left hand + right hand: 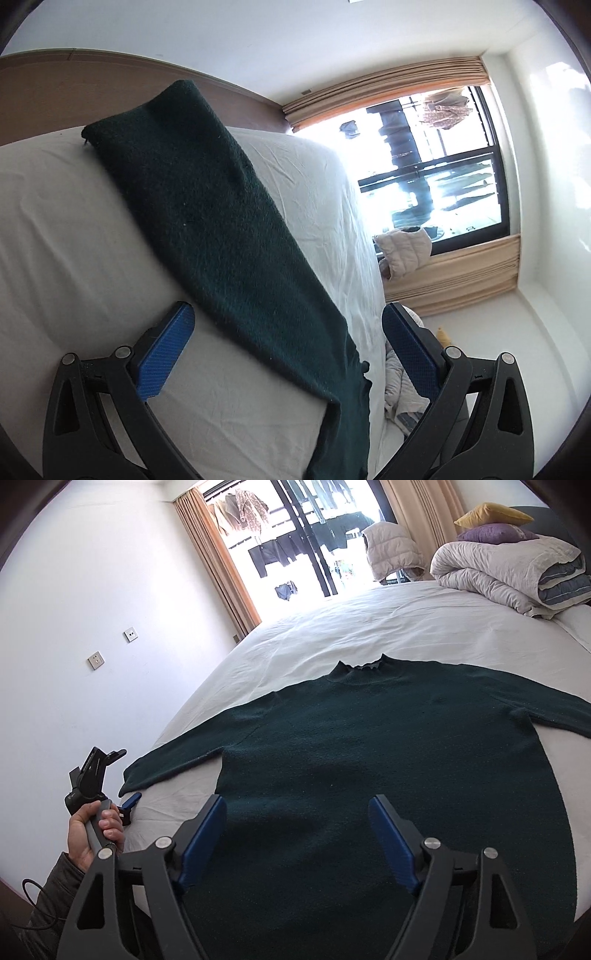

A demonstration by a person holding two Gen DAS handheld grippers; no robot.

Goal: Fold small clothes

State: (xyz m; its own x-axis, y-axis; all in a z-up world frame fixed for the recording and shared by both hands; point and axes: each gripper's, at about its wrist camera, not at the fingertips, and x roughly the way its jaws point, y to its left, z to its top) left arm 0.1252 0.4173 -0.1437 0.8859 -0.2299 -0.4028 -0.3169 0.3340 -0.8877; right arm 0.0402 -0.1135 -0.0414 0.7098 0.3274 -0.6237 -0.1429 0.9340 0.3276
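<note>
Both hand-held grippers were spread apart: left hand-held gripper [288, 332] straddled the sweater [369, 760] sleeve; right hand-held gripper [297, 812] above its hem. Pinch sleeve cuff squarely.

Sweater [388, 760]: dark green, plain knit. Bed sheet [369, 620]: white. Gripper pads [391, 840]: blue; arms black. Curtains [218, 557]: tan. Cushions at 1 o'clock: yellow [493, 514], purple [496, 533]. Quilt [495, 572]: off-white, blue-striped edge.
</note>
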